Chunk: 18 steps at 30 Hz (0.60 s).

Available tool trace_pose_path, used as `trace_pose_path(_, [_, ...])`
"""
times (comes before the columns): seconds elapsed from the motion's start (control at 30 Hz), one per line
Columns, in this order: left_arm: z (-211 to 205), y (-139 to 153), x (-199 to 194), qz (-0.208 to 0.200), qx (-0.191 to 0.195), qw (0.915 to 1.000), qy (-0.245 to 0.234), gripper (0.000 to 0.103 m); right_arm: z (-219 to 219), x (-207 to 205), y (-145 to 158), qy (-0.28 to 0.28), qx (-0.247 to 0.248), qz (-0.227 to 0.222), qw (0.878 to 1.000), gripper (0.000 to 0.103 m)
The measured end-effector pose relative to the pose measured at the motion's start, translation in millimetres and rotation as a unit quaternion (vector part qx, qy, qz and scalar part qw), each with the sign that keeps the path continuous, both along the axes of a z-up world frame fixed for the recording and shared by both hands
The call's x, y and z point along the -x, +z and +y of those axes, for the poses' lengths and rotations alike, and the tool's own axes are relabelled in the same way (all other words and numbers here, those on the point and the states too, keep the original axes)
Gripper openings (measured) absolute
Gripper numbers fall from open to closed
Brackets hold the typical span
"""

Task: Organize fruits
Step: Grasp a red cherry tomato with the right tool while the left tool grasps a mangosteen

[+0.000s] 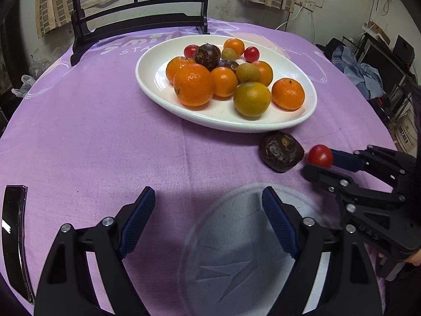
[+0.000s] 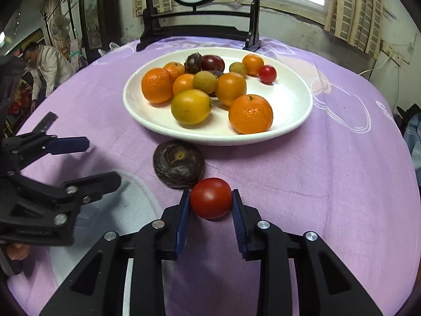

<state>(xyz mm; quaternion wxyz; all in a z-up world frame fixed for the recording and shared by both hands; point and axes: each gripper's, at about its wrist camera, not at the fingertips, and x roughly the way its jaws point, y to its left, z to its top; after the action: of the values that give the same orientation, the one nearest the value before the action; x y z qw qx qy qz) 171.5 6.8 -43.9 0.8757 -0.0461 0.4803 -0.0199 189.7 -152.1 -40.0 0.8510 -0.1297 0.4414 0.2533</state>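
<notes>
A white oval plate holds several oranges, longans, dark passion fruits and cherry tomatoes. A dark wrinkled passion fruit lies on the purple cloth just in front of the plate. My right gripper is shut on a red cherry tomato, right beside that passion fruit. My left gripper is open and empty, low over the cloth in front of the plate.
A dark wooden screen stand stands at the table's far edge behind the plate. A black phone lies at the left. A person bends over beyond the table's left side.
</notes>
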Motion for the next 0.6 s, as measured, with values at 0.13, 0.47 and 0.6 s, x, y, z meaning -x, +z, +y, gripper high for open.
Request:
trace_pose_path(0.13, [-5.7,2.6,1.9,-0.006,0.0,1.0,-0.007,0.081,-14.1,15.0,4.2,-0.014,-0.008,0.002,1.0,0.032])
trace_pose_path(0.47, [-42.8,-7.6,-7.4,0.021,-0.013,0.9994,-0.023,0.081,-55.1,34.7,14.4,-0.047,-0.031,-0.004,0.998,0.032])
trace_pose_path(0.6, [-64.1,-8.5,-21.0,0.019,-0.032,0.9991,-0.023,0.081,-69.2,34.0,16.4,-0.058,-0.044,-0.003,0.997,0.032])
